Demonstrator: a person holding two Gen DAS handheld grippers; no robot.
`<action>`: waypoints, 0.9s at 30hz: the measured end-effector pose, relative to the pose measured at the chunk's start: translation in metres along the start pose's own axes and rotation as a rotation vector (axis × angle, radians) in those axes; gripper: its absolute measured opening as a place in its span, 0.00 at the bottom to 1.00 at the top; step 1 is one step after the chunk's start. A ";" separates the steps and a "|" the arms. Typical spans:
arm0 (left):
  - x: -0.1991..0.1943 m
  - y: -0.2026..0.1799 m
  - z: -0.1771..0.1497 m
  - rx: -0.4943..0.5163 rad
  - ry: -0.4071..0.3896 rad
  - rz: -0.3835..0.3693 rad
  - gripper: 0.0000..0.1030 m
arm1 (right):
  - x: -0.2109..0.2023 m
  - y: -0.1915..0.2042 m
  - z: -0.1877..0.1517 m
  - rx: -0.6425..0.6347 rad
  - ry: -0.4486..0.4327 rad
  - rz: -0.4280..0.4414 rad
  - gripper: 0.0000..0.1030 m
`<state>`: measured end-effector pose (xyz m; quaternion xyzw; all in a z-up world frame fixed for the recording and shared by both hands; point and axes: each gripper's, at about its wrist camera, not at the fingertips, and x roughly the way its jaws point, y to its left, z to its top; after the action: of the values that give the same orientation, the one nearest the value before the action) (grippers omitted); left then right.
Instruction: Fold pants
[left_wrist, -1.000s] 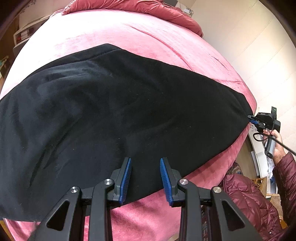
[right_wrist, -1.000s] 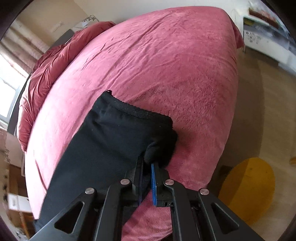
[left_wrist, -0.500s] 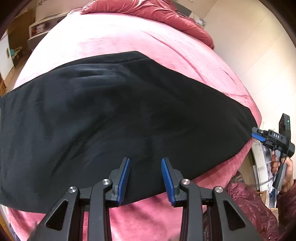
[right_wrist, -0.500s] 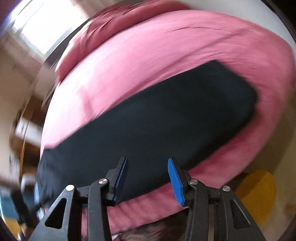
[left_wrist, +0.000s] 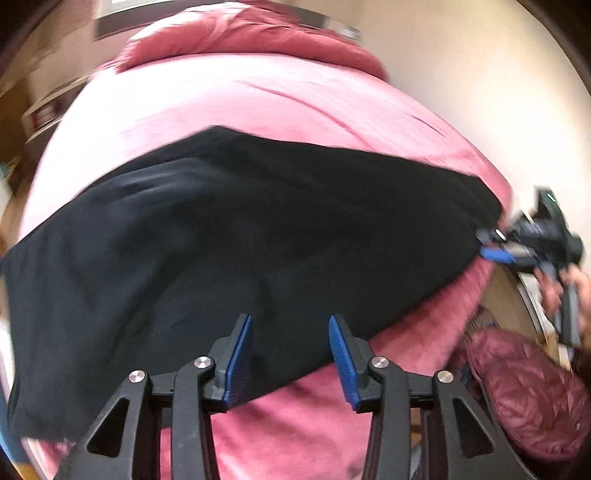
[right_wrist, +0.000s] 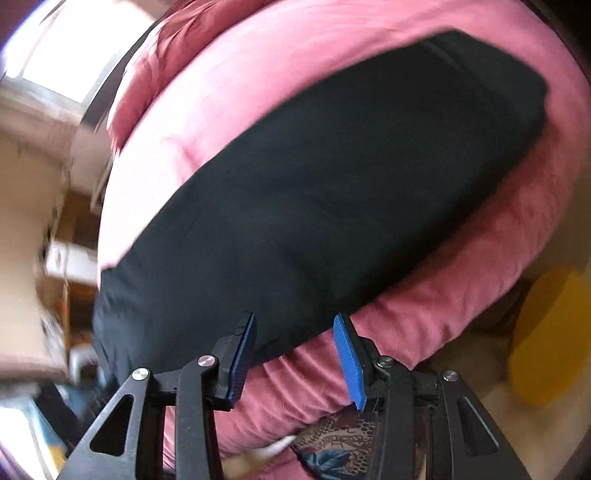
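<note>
Black pants (left_wrist: 236, 236) lie flat in a long band across the pink bed (left_wrist: 258, 99); they also show in the right wrist view (right_wrist: 332, 192). My left gripper (left_wrist: 290, 350) is open and empty, just above the near edge of the pants. My right gripper (right_wrist: 295, 350) is open and empty, over the near edge of the pants. In the left wrist view the right gripper (left_wrist: 495, 245) sits at the far right end of the pants, with its blue fingers (left_wrist: 496, 254) close to the cloth.
A pink duvet (left_wrist: 240, 37) is bunched at the head of the bed. A yellow round object (right_wrist: 550, 336) lies on the floor to the right. The person's maroon jacket (left_wrist: 528, 391) is at the lower right. Shelves (right_wrist: 66, 258) stand to the left.
My right gripper let go of the pants end, opened, and swung back to face the bed side-on. My left gripper stayed open and shifted slightly. Both views are now motion-blurred.
</note>
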<state>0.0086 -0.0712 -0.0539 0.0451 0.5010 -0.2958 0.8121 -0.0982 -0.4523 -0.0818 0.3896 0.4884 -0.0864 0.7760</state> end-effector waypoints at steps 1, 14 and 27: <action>0.004 -0.005 0.001 0.016 0.010 0.000 0.44 | 0.001 -0.006 0.002 0.038 -0.010 0.014 0.43; 0.015 0.007 -0.006 -0.055 0.054 0.013 0.44 | -0.013 -0.022 -0.001 -0.046 -0.056 -0.109 0.06; -0.053 0.094 -0.026 -0.371 -0.092 0.059 0.47 | -0.045 0.066 -0.011 -0.463 -0.084 -0.218 0.61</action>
<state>0.0204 0.0389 -0.0430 -0.1043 0.5076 -0.1760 0.8370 -0.0946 -0.4103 -0.0128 0.1428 0.5014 -0.0715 0.8503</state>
